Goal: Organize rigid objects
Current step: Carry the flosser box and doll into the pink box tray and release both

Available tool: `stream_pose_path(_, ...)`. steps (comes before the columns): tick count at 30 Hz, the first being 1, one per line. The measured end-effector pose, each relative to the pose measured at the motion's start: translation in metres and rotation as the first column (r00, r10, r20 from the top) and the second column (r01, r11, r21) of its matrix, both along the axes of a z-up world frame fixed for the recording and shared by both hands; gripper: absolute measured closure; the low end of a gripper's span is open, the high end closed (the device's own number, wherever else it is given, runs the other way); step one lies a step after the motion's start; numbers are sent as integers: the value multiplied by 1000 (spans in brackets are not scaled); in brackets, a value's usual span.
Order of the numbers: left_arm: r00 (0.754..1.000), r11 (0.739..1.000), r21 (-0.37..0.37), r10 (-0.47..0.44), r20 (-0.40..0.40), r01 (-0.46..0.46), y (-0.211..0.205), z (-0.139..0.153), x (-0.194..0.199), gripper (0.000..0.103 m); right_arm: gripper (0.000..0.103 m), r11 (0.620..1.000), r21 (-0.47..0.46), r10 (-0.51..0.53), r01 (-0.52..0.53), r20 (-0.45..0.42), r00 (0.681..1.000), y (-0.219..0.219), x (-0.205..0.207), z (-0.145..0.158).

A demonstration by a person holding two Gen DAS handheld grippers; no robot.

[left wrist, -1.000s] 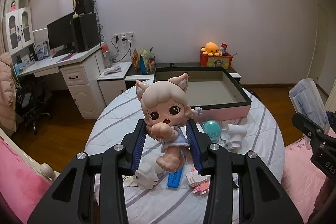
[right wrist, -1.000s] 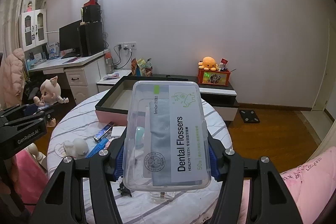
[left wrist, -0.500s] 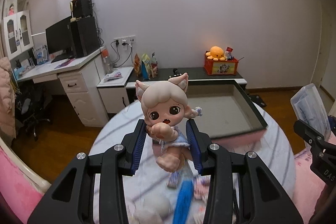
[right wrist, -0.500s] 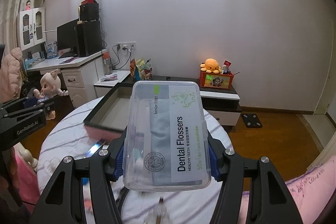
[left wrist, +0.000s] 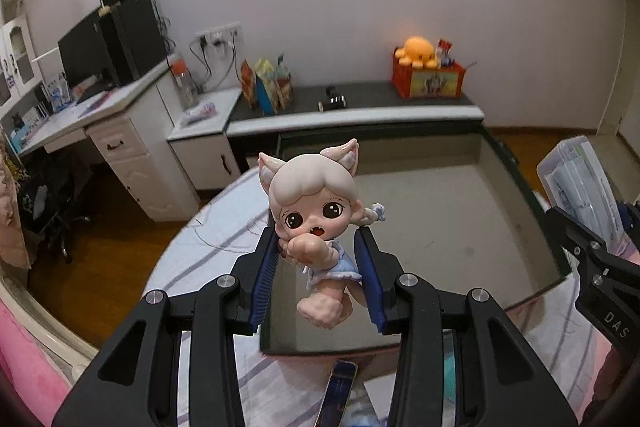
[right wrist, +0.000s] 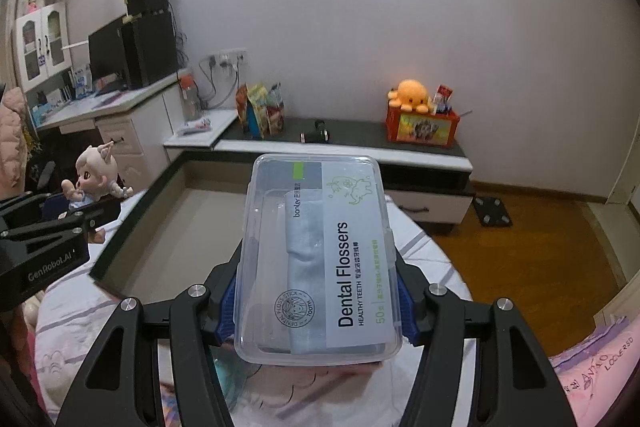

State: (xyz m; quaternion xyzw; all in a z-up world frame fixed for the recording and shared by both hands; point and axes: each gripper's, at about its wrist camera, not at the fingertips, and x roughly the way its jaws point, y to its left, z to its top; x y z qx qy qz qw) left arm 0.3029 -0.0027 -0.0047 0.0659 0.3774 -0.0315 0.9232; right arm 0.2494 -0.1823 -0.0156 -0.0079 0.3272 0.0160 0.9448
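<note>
My left gripper point(left wrist: 318, 259) is shut on a pale pink doll figurine point(left wrist: 316, 223) with cat ears, held above the near left corner of a black-rimmed shallow box point(left wrist: 516, 171) on the round table. My right gripper point(right wrist: 316, 291) is shut on a clear plastic dental flossers box point(right wrist: 316, 259), held over the near edge of the same black-rimmed box point(right wrist: 132, 215). The doll point(right wrist: 94, 175) and left gripper show at the left of the right wrist view. The flossers box point(left wrist: 580, 187) shows at the right edge of the left wrist view.
A striped white cloth point(left wrist: 200, 247) covers the round table. A blue flat packet point(left wrist: 336, 391) and a teal item point(left wrist: 448, 367) lie near the box's front. Behind are a white desk point(left wrist: 120, 139), a low cabinet point(left wrist: 360, 107) and an orange plush point(left wrist: 418, 49). A pink bed point(right wrist: 592, 379) is at the right.
Both grippers have moved forward over the table toward the black-rimmed box, still holding the doll and the flossers box. The small items on the table have dropped out below the view.
</note>
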Motion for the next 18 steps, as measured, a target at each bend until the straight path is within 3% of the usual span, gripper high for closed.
stream_pose_path(4,997,1000,-3,-23,-68,23,-6,-19,16,63,41,1000,0,0,0,-49,999,-1,18,-15)
stream_pose_path(10,995,1000,19,-15,-98,17,-11,-32,27,62,40,1000,3,-7,8,-93,996,-3,30,-28)
stream_pose_path(11,995,1000,30,-3,-102,6,-10,-33,29,54,37,1000,10,-10,11,-94,996,-3,32,-28)
stream_pose_path(12,994,999,46,14,-108,-10,-11,-34,30,45,20,1000,16,-13,15,-105,994,-4,34,-28)
stream_pose_path(13,994,999,42,27,-109,-22,-8,-34,32,23,14,1000,20,-13,16,-123,992,-5,38,-28)
stream_pose_path(14,994,999,24,26,-102,-23,-4,-33,31,15,14,1000,25,-12,15,-118,993,-6,38,-27)
stream_pose_path(18,996,999,-5,32,-83,-32,6,-29,29,15,14,1000,0,-23,23,-105,994,-4,36,-25)
